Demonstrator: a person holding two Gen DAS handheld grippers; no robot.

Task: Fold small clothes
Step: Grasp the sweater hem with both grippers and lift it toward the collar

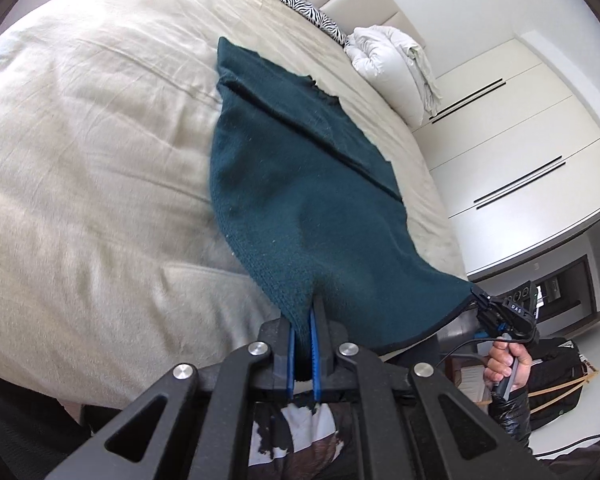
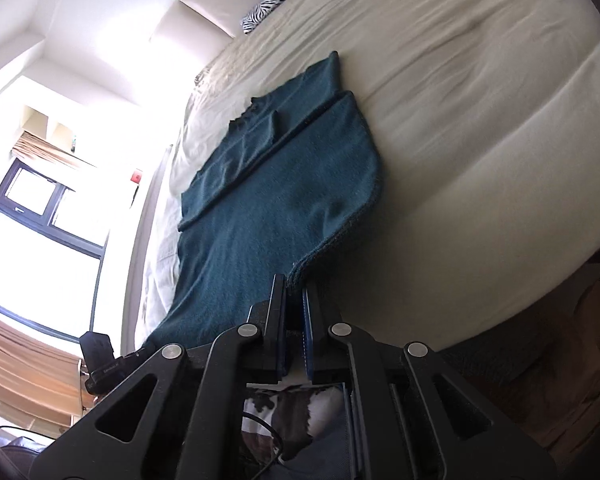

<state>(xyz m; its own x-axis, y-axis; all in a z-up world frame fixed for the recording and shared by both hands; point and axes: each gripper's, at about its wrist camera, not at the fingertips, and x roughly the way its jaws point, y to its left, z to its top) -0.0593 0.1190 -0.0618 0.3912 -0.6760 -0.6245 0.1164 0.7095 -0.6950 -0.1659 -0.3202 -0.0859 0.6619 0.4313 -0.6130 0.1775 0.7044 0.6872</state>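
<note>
My left gripper [image 1: 305, 312] is clenched on the near hem of the teal sweater [image 1: 300, 184], the knit pinched between its blue pads, and the cloth goes away from it, forward over the bed [image 1: 80, 140]. At its left side the edge of the sweater curves and hangs a little free above the sheet; at its right side the hem runs tight across to my right gripper [image 1: 485, 305], which bites the other near corner. In the right wrist view, the right gripper [image 2: 294, 284] is also closed on the hem, with the ribbed edge just at its fingertips, and the body of the sweater lies ahead and to the left of it. I judge that the task is about half done: the sleeves seem already folded in over the back, as a long flap on the far part shows. What is left, I think, is to carry this near hem forward toward the collar, lay it down and smooth the packet.
</note>
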